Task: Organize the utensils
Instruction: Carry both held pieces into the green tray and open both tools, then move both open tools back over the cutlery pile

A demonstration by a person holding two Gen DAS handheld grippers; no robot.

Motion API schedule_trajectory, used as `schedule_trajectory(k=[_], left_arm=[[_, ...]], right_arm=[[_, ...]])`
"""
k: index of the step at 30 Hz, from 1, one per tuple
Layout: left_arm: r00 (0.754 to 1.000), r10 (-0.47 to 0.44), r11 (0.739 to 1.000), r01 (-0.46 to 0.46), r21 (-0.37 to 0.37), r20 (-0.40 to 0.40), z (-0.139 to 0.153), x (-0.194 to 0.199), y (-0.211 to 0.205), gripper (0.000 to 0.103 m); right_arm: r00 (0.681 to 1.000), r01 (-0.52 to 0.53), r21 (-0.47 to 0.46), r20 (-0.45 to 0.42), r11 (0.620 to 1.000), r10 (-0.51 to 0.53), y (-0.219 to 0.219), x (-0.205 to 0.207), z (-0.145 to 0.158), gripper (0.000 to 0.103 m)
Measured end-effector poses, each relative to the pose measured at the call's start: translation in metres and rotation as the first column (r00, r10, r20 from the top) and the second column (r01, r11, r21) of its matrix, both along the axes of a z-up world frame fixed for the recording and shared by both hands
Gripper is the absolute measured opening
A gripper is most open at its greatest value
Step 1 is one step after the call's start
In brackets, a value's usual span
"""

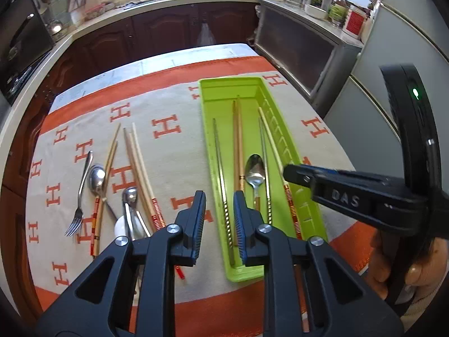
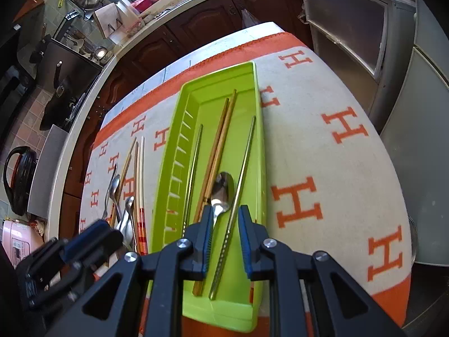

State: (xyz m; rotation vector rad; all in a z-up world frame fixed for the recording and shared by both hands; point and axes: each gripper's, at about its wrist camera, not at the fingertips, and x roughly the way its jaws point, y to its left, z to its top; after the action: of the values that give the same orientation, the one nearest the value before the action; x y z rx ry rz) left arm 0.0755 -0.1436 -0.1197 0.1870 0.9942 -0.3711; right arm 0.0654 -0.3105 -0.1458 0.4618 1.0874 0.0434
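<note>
A lime green tray (image 1: 207, 90) (image 2: 219, 70) lies lengthwise on the cloth. It holds two metal chopsticks (image 2: 193, 168), a wooden pair (image 1: 237, 140) (image 2: 219, 146) and a steel spoon (image 1: 254, 171) (image 2: 223, 188). My left gripper (image 1: 220, 219) stands open above the tray's near left part; a metal chopstick (image 1: 221, 174) lies under the gap. My right gripper (image 2: 227, 233) (image 1: 291, 172) is open over the other metal chopstick (image 2: 241, 174), its pads clear of it. A pale red-banded chopstick (image 1: 270, 134) lies by the right wall.
Left of the tray on the H-patterned cloth (image 1: 174, 151) lie a fork (image 1: 81, 191), two steel spoons (image 1: 96, 177), a white spoon (image 1: 122, 224) and several chopsticks (image 1: 140, 163). A hand (image 1: 393, 266) holds the right gripper. Kitchen counters and cabinets ring the table.
</note>
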Motion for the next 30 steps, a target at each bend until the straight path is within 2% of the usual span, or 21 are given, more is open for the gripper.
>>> schedule_trajectory(k=[15,30], left_arm=[[0.992,0.124,0.992,-0.124,0.011,-0.014,-0.002,-0.012,0.056,0.02],[0.978,0.19,0.979,-0.195,-0.063,-0.084,-0.015,-0.012,0.105,0.02]], right_arm=[[1.0,0.004,-0.057,-0.013,0.998,-0.005,0.018,-0.027,0.002,0.018],[0.998,-0.071,-0.123,-0.007,0.99,0.07,0.068,-0.022,0.015,0.018]])
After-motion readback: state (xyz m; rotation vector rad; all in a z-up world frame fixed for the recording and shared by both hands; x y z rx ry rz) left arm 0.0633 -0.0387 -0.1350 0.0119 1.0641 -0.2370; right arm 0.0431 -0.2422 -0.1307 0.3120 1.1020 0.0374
